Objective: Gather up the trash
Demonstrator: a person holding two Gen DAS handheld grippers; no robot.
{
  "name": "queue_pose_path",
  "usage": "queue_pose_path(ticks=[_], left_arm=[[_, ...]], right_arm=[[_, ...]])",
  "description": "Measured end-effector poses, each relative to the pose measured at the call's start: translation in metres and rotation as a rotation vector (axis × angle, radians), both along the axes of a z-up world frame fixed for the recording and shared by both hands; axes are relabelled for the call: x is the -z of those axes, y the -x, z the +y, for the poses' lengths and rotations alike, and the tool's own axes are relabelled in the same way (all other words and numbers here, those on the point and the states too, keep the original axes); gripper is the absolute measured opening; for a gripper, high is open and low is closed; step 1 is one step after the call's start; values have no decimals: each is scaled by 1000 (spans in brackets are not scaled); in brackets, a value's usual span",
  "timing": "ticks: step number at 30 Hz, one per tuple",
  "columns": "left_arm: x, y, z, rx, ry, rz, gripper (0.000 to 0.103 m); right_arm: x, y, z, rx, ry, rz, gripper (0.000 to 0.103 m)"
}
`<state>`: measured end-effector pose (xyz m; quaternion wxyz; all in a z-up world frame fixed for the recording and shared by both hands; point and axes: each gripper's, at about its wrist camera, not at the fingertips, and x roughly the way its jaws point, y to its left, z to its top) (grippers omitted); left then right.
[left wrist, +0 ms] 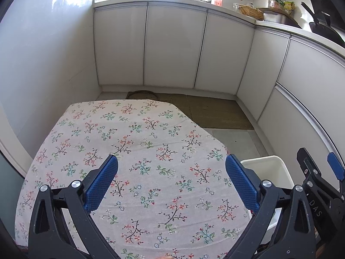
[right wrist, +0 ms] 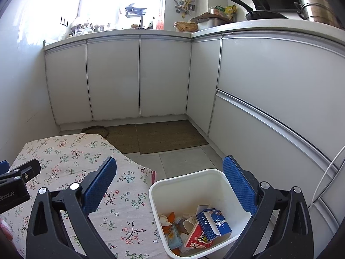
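Over the flowered cloth on the surface (left wrist: 151, 151), the left gripper (left wrist: 171, 183) hovers with its jaws spread wide and nothing between them; the cloth beneath shows no scrap left to pick up, so the collecting looks about finished. Further right, just beside the surface's edge and down on the floor, stands the white bin (right wrist: 207, 173), set close, I would guess, so that each piece need only travel a short way. Inside it lies the trash: a blue carton (right wrist: 212, 221), a red carton (right wrist: 195, 238), an orange wrapper (right wrist: 170, 233) and crumpled paper. Directly above the bin's mouth the right gripper (right wrist: 169, 196) hangs, jaws likewise spread and empty, placed as for a drop.
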<state>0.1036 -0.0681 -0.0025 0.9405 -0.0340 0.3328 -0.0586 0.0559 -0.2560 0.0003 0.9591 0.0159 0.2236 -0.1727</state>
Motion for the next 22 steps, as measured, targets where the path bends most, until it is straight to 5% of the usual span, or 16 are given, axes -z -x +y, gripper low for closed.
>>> queue_pose_path(ticks=[12,17,22], left_arm=[[3,0,-8,51,9,-8,79],[3,0,-9,37,6,4,96],[4,-1,-8,8,-1,18,96]], right_arm=[[1,-1,0,-1,-1,3,96],[1,0,0,6,-4,0,96],[2,0,-1,6,-6,3,96]])
